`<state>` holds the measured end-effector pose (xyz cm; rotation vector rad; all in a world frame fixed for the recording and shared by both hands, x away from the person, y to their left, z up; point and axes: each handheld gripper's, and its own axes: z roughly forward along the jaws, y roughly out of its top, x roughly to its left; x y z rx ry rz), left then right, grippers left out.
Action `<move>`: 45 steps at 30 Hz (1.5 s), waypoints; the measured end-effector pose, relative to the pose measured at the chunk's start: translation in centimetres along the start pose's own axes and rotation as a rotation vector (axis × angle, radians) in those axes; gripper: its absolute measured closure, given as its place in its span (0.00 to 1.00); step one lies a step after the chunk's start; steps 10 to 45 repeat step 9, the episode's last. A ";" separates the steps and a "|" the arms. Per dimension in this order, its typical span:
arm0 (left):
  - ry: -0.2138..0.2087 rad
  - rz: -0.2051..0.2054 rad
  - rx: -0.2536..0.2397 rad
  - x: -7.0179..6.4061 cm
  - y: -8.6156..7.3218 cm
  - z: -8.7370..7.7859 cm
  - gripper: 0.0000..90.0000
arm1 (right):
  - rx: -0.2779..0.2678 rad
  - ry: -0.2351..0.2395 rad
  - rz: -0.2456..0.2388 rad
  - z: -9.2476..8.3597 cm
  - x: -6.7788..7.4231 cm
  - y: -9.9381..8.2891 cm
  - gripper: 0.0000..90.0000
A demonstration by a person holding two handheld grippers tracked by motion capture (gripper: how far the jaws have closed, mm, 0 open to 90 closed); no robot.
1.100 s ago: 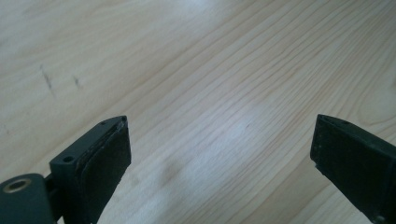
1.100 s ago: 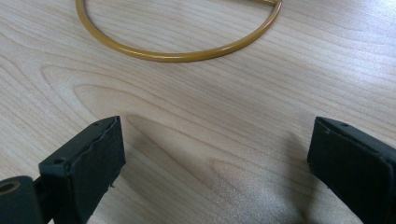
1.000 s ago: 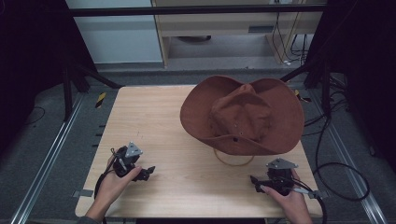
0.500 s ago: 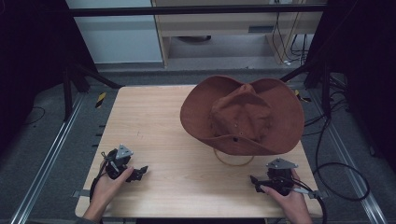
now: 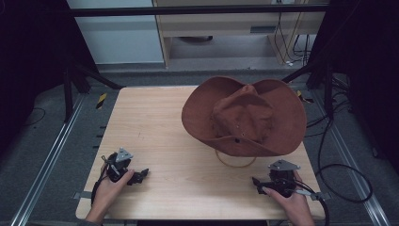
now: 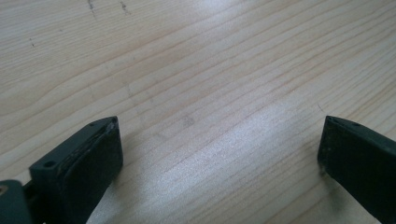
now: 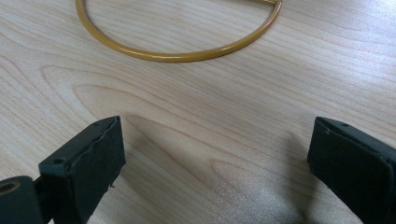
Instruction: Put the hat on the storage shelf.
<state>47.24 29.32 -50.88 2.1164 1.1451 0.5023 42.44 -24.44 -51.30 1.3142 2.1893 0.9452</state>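
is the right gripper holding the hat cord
No, the right gripper has its jaws wide apart over bare wood, and the yellow cord loop lies on the table ahead of them, untouched.

Rust-brown hat (image 5: 244, 117), mustard-yellow cord loop (image 7: 177, 53), pale wood-grain table (image 5: 155, 117), black tool jaws.

Light: we see the table (image 5: 155, 122) lit from above, its surroundings dark.
Glare: pale sheen on wood.
Focus: high view soft; jaws slightly blurred.
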 end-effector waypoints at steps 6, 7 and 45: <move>0.008 -0.004 0.000 -0.1 0.0 0.0 0.00 | 0.000 0.000 -0.001 0.0 0.0 0.0 0.05; 0.009 -0.004 0.001 -0.1 0.0 0.0 0.00 | 0.000 0.000 0.000 0.0 0.0 0.0 0.05; 0.009 -0.005 0.000 -0.1 0.0 0.0 0.00 | 0.000 0.000 -0.001 0.0 0.0 0.0 0.05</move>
